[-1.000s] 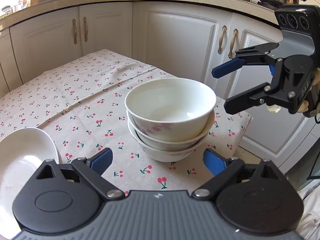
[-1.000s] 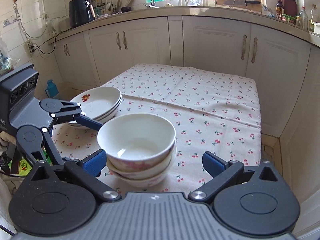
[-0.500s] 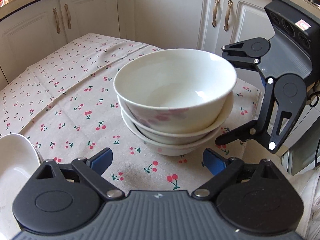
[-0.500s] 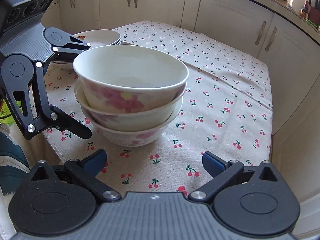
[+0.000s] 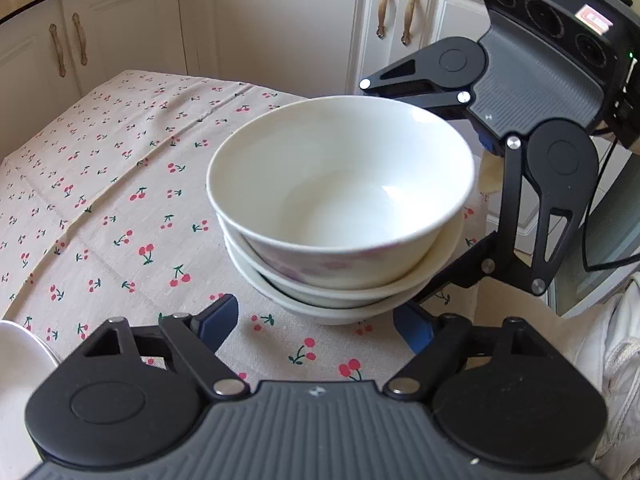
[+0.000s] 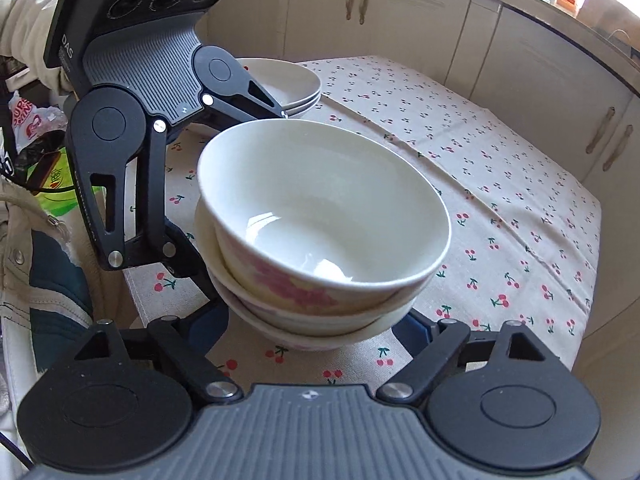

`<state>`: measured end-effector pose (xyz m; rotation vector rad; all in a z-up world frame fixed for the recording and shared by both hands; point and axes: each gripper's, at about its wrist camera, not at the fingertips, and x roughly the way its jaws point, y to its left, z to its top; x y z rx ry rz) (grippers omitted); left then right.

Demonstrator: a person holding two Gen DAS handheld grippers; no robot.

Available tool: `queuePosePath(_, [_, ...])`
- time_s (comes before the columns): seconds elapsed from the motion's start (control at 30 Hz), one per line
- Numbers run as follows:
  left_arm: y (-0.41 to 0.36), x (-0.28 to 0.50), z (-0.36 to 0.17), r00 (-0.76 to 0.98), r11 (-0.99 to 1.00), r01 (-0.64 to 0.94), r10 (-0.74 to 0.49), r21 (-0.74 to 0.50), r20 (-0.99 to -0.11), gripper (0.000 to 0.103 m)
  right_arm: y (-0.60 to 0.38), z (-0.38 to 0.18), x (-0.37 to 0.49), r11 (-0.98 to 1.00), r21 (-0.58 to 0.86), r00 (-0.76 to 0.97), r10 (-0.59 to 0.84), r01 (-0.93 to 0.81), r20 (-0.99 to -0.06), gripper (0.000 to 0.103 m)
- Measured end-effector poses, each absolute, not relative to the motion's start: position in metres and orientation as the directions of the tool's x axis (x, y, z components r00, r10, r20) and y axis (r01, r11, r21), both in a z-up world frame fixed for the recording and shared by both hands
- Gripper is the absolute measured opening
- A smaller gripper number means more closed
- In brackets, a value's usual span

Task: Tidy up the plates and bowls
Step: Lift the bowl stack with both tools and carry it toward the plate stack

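Three nested white bowls [image 5: 340,216], the top one printed with pink flowers, are sitting near the corner of the cherry-print counter [image 5: 120,184]. Both the left gripper [image 5: 316,320] and the right gripper [image 6: 316,324] are spreading their fingers wide around the stack from opposite sides, gripping nothing, probably to lift it together. A stack of plates [image 6: 292,84] is waiting behind. "DAS" is showing on the left gripper's body.

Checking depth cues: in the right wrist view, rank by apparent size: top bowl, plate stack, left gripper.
1. Top bowl, though nearness to the camera inflates it.
2. Left gripper, close behind; its body fills the upper left.
3. Plate stack, partly hidden and farthest back.
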<state>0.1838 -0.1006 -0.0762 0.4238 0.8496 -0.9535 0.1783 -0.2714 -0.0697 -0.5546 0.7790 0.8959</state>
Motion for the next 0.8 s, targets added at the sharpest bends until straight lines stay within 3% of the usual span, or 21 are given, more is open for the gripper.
queuePosePath(0.17, [-0.102,0.185,-0.074,0.265,0.49,0.87,-0.552,-0.051,-0.791,0.078,-0.27,-0.069,0.185,0.492,-0.098,0.361,0.476,-0.865,-0.802,0.09])
queuePosePath(0.8, [-0.103,0.188,-0.071,0.219,0.421,0.906,-0.565,-0.05,-0.795,0.074,-0.269,-0.071,0.191,0.468,-0.099,0.337,0.457,-0.878,-0.823,0.088])
